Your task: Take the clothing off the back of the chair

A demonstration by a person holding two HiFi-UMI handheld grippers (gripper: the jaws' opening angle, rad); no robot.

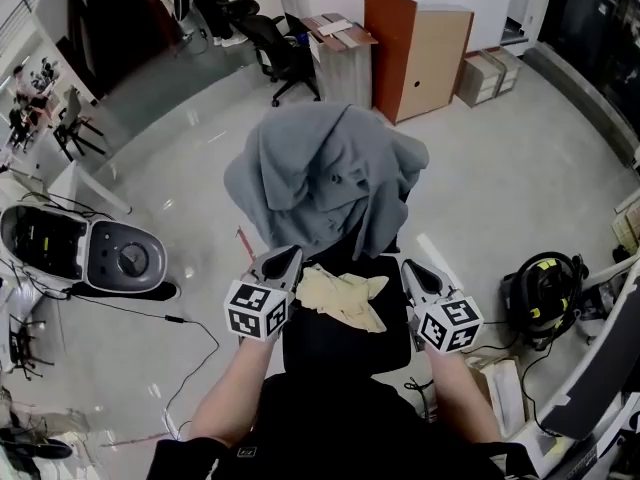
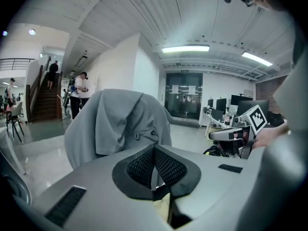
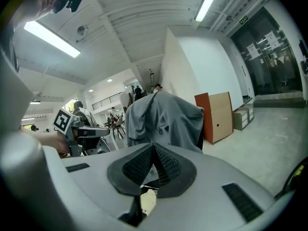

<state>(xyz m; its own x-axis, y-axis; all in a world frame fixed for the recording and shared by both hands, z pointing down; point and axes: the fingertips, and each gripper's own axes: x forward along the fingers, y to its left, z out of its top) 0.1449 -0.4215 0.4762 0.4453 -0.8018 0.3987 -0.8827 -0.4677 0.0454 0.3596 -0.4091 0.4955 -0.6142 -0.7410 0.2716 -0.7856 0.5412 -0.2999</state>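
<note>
Head view: saw grey hoodie (image 1: 325, 173) draped over the back of black chair (image 1: 345, 343), hood on top, hem hanging down toward the seat. Spotted pale yellow cloth (image 1: 345, 296) crumpled on the seat's rear half, just below that hem. Found left claw (image 1: 283, 260) at the seat's rear left corner and right claw (image 1: 412, 268) at its rear right corner, both aimed at the hoodie with the cloth between them. Read the tips as close to the hem; couldn't confirm contact. Noted on the floor (image 1: 480, 168): white machine (image 1: 90, 253) far left, black-and-yellow vacuum (image 1: 545, 288) far right, orange-fronted cabinet (image 1: 420, 48) and cardboard boxes (image 1: 488, 73) beyond the chair, well apart from it.

Left claw view: read jaws pressed together, nothing gripped. Saw hoodie ahead and up-left of the jaw line, hanging over the chair back, clear of the jaws. Caught a sliver of the yellow cloth low down, through the gap under the jaws. Picked out right claw at the frame's right side. Noted stairs (image 2: 45, 100) far left with people (image 2: 79, 93) on and beside them.

Right claw view: read jaws closed too, nothing between them. Saw hoodie dead ahead on the chair back, cabinet just right of it. Caught the same yellow cloth low down under the jaws. Picked out left claw at the frame's left.
</note>
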